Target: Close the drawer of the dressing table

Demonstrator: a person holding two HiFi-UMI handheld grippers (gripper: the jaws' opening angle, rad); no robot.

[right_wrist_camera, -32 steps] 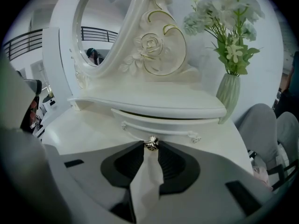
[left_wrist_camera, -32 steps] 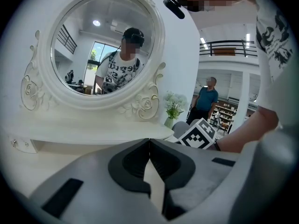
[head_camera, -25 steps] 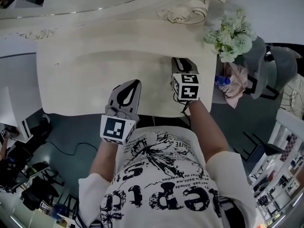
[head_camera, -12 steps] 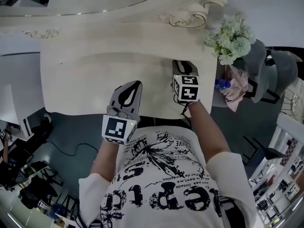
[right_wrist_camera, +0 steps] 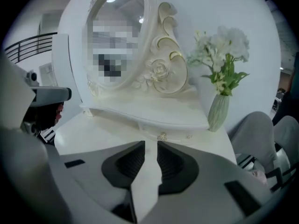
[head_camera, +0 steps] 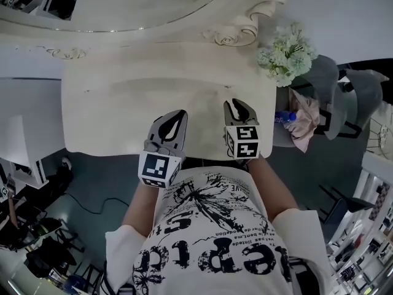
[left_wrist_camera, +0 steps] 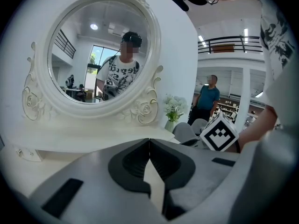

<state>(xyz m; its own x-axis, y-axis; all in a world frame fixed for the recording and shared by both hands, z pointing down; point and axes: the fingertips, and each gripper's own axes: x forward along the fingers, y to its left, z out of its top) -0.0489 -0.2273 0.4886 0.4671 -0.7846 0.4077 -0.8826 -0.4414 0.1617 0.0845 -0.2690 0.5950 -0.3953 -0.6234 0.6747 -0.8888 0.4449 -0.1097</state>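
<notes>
1. At the centre of the head view, the dressing table spreads as a broad cream slab with rounded corners and a faint matt grain.
2. Along the top edge of that view runs the oval mirror. Its white frame is carved with scrolls and roses.
3. In the lower middle, the left gripper lies over the front edge of the tabletop. Its grey plastic jaws are together at the tips, with nothing between their ribbed black pads.
4. Just right of it, the right gripper hangs over the same edge. Its jaws stand slightly apart, with only bare tabletop showing in the narrow gap.
5. Each gripper carries a cube with black-and-white squares at its rear end.
6. In the middle of the right gripper view, the drawer is a shallow white front under the raised shelf. It has a small rosette knob and seems to lie flush with the shelf.
7. At the right of that view, white flowers stand in a ribbed pale-green vase.
</notes>
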